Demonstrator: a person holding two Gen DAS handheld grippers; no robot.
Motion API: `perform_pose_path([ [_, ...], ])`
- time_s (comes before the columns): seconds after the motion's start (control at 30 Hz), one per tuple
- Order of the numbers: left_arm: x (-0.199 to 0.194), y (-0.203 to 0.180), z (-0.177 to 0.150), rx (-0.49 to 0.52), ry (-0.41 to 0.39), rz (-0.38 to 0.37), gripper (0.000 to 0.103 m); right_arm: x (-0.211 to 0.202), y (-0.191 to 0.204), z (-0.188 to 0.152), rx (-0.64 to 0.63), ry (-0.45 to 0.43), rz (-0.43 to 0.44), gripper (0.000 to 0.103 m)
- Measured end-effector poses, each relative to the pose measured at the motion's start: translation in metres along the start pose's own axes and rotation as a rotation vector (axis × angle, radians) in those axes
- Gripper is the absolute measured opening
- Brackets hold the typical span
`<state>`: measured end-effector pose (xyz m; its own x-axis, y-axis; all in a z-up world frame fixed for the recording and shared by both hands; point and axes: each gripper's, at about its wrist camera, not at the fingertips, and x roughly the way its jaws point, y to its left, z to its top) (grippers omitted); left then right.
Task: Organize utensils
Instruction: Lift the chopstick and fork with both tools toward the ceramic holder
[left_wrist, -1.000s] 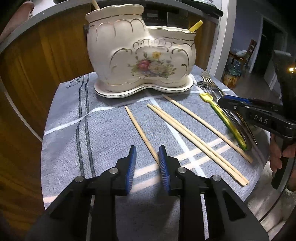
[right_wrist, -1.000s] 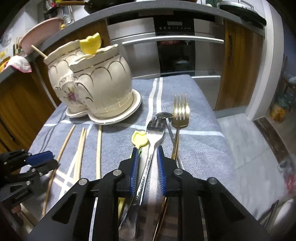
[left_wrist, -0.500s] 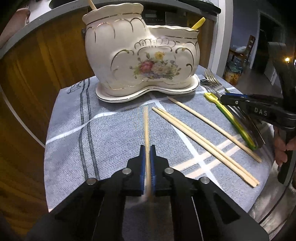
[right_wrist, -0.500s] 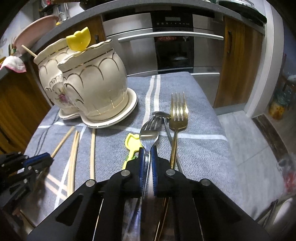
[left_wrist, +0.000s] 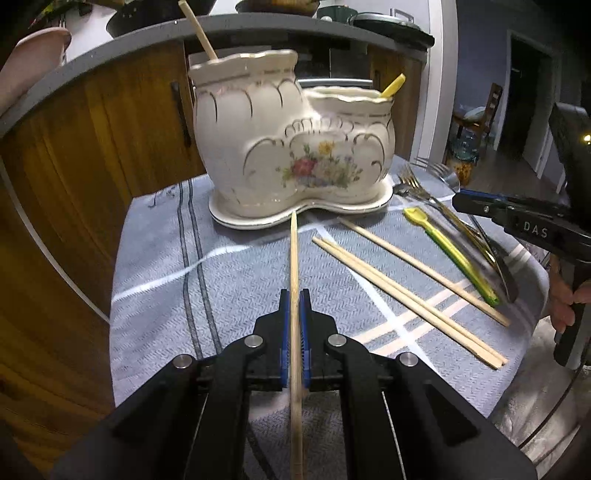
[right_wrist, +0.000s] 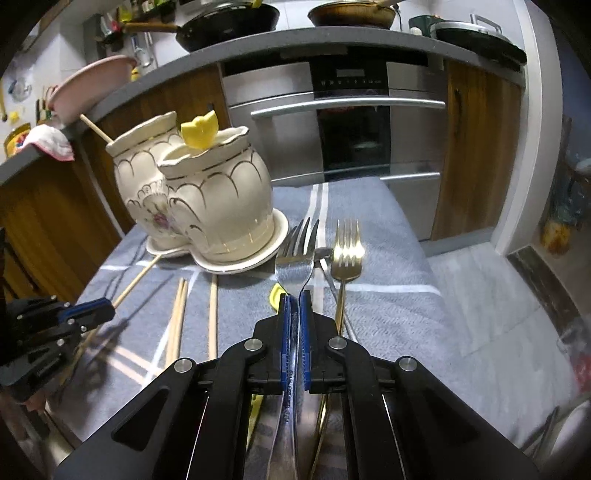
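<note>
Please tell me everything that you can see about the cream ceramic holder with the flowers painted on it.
The ceramic holder is glossy cream with gold scalloped lines and a painted flower bouquet on its side. It has two joined compartments with wavy rims, one taller and one lower, and stands upright on a matching saucer-like base on the grey striped cloth. One wooden chopstick leans out of the taller compartment; a yellow utensil stands in the lower one. No gripper touches it.
</note>
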<state>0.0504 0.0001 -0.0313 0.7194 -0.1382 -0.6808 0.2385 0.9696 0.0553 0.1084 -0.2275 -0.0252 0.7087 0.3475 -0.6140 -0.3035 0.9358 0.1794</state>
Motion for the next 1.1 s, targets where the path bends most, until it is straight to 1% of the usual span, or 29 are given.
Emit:
perform_pose_path([
  [0.1, -0.008, -0.001, 0.001, 0.006, -0.037, -0.014, 0.005, -0.008, -0.001, 0.001, -0.001, -0.03, 0.009, 0.006],
  [0.3, -0.026, 0.002, 0.005, 0.01, -0.131, -0.029, 0.005, -0.035, 0.002, 0.003, -0.035, -0.151, 0.009, 0.006],
  [0.47, -0.029, 0.006, 0.005, 0.005, -0.156, -0.034, 0.005, -0.052, 0.007, 0.003, -0.087, -0.241, -0.004, 0.006],
  [0.67, -0.035, 0.005, 0.005, 0.01, -0.191, -0.041, 0.005, -0.065, 0.015, 0.003, -0.138, -0.322, -0.023, 0.006],
  [0.87, -0.043, 0.006, 0.005, 0.008, -0.227, -0.054, 0.005, -0.073, 0.022, 0.005, -0.161, -0.37, -0.023, 0.006],
  [1.03, -0.061, 0.007, 0.01, 0.005, -0.306, -0.061, 0.005, -0.082, 0.027, 0.007, -0.16, -0.382, -0.006, 0.006],
  [1.1, -0.072, 0.009, 0.016, 0.003, -0.356, -0.063, 0.005, -0.087, 0.029, 0.011, -0.166, -0.392, 0.0, 0.006],
])
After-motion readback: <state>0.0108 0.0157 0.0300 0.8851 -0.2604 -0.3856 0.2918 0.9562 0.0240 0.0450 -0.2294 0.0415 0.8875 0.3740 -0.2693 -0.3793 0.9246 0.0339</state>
